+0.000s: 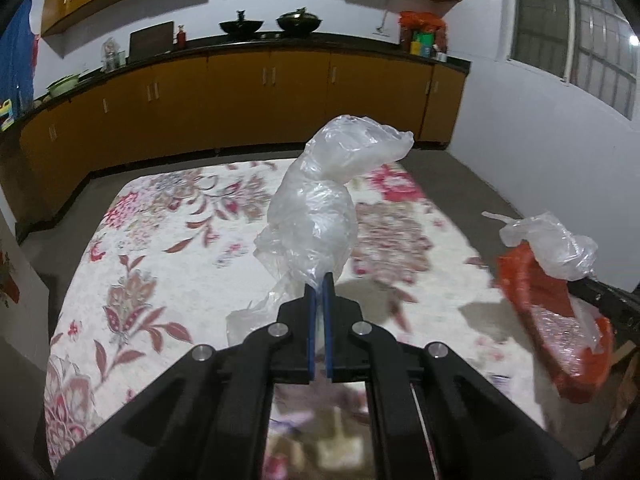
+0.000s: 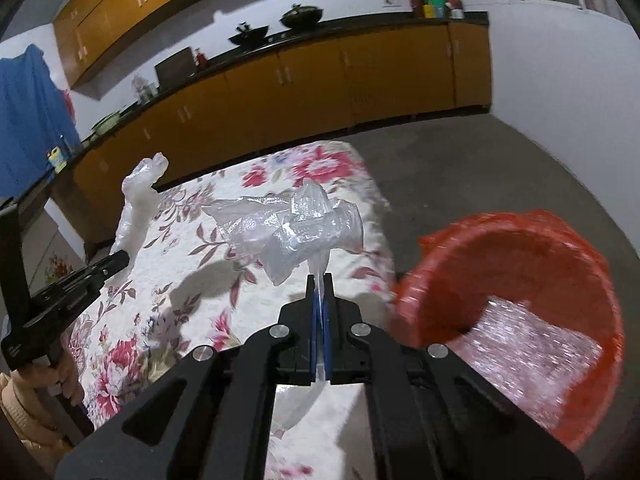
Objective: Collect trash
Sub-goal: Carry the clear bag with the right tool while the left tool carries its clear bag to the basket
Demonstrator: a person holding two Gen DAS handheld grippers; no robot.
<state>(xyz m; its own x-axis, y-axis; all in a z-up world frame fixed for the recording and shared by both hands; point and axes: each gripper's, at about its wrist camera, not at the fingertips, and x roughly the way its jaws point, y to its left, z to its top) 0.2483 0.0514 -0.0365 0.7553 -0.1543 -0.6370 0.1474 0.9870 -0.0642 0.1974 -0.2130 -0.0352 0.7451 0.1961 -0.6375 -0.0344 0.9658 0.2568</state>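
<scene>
**Both jaws clamped on plastic above the floral bed**

The floral bedspread (image 1: 168,240) filled the middle of both views, its far edge short of the long run of yellow cabinets (image 1: 240,92), with a strip of grey floor (image 2: 460,168) open between them and more bare floor past the bed's right edge. A dark counter (image 1: 256,42) topped the cabinets, carrying two dark woks (image 1: 298,21) and jars.

At left, the left gripper (image 1: 319,284) had its jaws pressed nearly together on the tail of a crumpled clear plastic bag (image 1: 316,208), which stood up clear of the bedspread. From the right wrist view that gripper showed at the left edge, a hand (image 2: 64,376) on its grip.

To the right, the right gripper (image 2: 319,286) had its jaws fully closed on a thin strip of a second clear plastic wrapper (image 2: 292,228), bunched just above the bed.

Farthest right, just off the bed's edge, sat an orange-lined trash bin (image 2: 520,248) with a glittery wrapper (image 2: 528,344) inside.
</scene>
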